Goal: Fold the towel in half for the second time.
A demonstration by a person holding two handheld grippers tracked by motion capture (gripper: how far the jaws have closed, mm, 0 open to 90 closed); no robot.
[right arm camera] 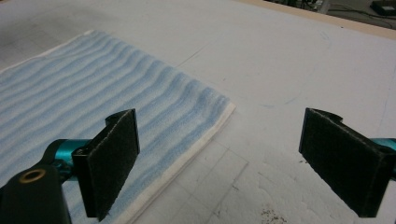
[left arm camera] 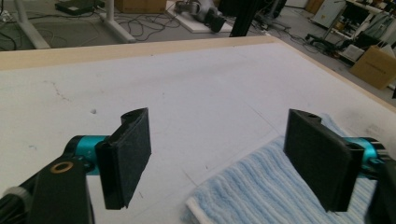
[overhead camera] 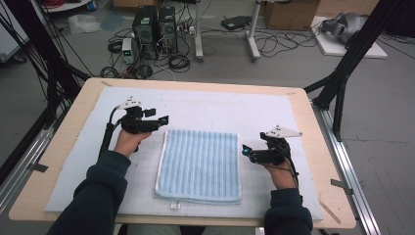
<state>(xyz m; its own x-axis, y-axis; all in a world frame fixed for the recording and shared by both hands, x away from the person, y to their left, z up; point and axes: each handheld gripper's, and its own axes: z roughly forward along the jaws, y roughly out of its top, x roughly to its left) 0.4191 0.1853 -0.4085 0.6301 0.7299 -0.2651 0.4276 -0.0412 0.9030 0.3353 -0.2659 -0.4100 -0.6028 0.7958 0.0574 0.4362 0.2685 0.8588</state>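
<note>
Blue striped towel (overhead camera: 199,165) lying folded flat at the middle of the white mat (overhead camera: 205,107), near the front edge. Left gripper (overhead camera: 164,119) poised just off the towel's far left corner, jaws wide apart, nothing held. Right gripper (overhead camera: 244,149) level with the right edge, jaws likewise apart and empty. Placement on opposite sides likely set for a two-handed pinch of the edges.
</note>
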